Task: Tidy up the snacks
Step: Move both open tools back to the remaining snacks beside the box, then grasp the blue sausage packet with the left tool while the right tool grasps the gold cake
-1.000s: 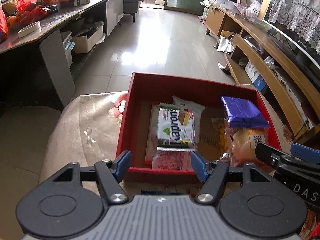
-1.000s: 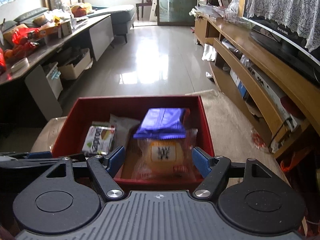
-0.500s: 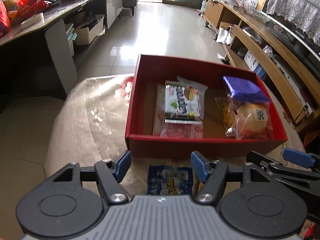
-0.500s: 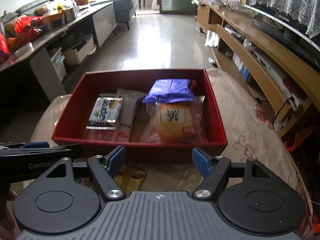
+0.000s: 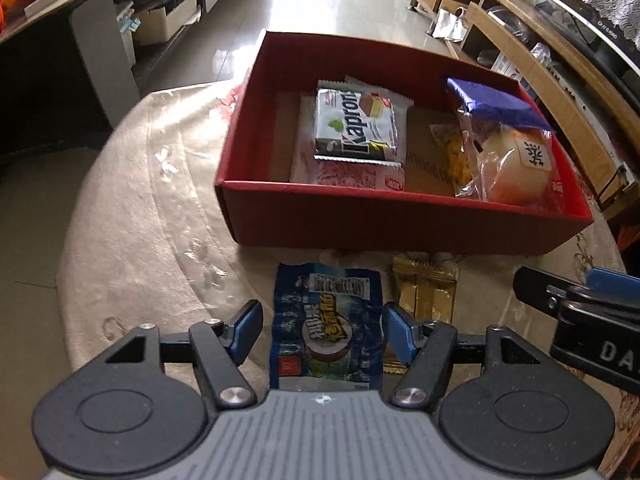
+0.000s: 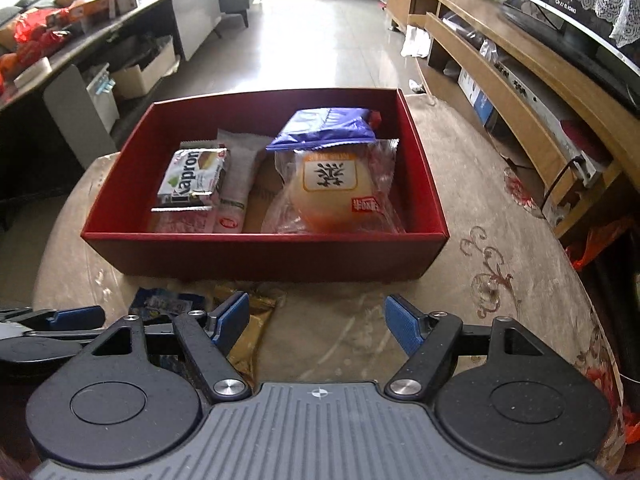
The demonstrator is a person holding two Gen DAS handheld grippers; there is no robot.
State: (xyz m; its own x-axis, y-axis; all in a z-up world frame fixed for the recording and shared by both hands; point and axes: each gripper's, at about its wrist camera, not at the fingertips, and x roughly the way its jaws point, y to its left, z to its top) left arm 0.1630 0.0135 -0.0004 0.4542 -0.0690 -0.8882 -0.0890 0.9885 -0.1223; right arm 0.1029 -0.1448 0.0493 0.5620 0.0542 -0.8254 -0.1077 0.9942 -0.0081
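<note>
Both grippers pulled back from the box (image 5: 400, 220) — left gripper (image 5: 322, 332) now spread wide over blue packet (image 5: 326, 332), right gripper (image 6: 316, 326) open, empty — pickup next.

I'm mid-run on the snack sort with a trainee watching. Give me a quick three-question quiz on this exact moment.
1. True or false: the left gripper has its blue fingers spread open on either side of the blue foil snack packet lying on the beige tablecloth.
2. Which snack lies outside the red cardboard box? A) the white and black Kaprom wafer pack B) the gold wrapped snack C) the clear-bagged round bun
3. Fill in: the purple packet rests on the far end of the ____.

Key: 1 true; 2 B; 3 bun. The right gripper is open and holds nothing.
</note>
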